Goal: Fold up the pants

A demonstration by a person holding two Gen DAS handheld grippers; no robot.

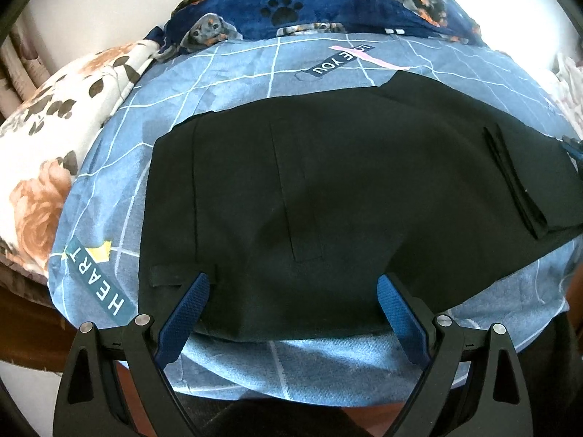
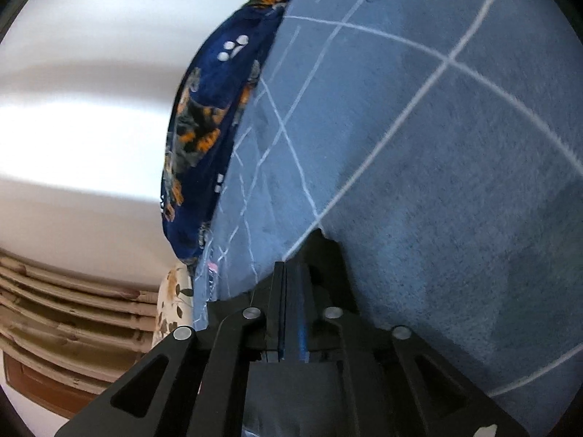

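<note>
**Right hand pinched on a dark edge, left hand waiting wide**

Here the pants (image 1: 328,196) lie flat and dark across the middle of the bed (image 1: 255,73), waist end toward nine o'clock in the left wrist view and the legs running off toward three o'clock. The left gripper (image 1: 293,291) hangs over the near hem at six o'clock with its jaws wide apart, blue pads on either side of the cloth edge and nothing pinched. The right gripper (image 2: 293,273) has its jaws together; a scrap of dark cloth pokes out at their tip, likely a pants edge, though the blur keeps that from being certain.

The risk, as I judge it, is a lopsided fold: one end lifted while the other stays free could drag the fabric, and a thin pinch may slip.

Around them, the blue grid sheet covers the bed. A navy dog-print blanket (image 1: 328,3) is bunched at twelve o'clock, a flowered pillow (image 1: 54,153) sits at nine o'clock, and neither touches the pants. Nothing blocks the fold path.
</note>
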